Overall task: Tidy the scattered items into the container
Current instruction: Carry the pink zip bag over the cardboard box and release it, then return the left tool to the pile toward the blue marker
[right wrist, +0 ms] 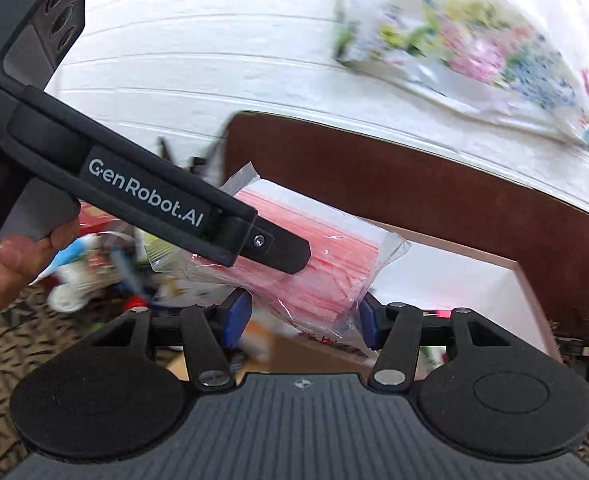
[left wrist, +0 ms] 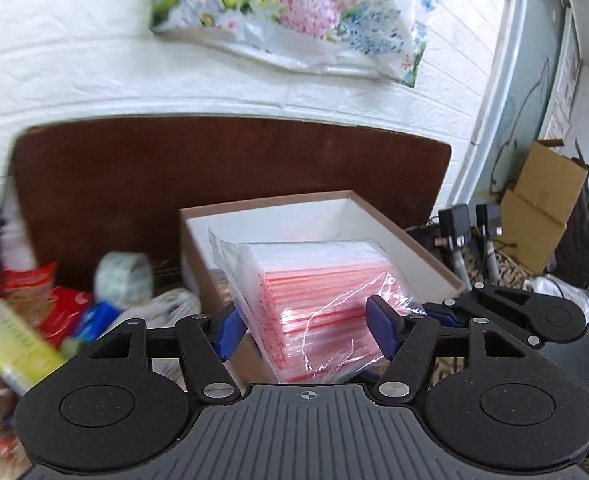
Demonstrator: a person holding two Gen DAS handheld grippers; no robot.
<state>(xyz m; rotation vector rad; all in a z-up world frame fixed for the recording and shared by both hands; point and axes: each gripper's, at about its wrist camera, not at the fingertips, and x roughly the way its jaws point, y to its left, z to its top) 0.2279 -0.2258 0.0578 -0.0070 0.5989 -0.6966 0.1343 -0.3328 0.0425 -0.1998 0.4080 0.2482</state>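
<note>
Zip-bag pack [left wrist: 318,312], clear with red stripes, hangs above the open white-lined box [left wrist: 410,248], which looks bare inside. Left gripper [left wrist: 306,324] pinches it; right gripper [right wrist: 302,316] also flanks the pack, contact uncertain.

The right gripper [right wrist: 300,318] has its blue pads on either side of a clear packet of red-striped zip bags [right wrist: 314,256], the right pad touching its wrapper. From ten o'clock the left gripper [right wrist: 272,250], gripped by a hand [right wrist: 10,264], lies across the packet's top. At three o'clock sits the white-lined box [right wrist: 528,280], with blurred clutter at nine.
</note>
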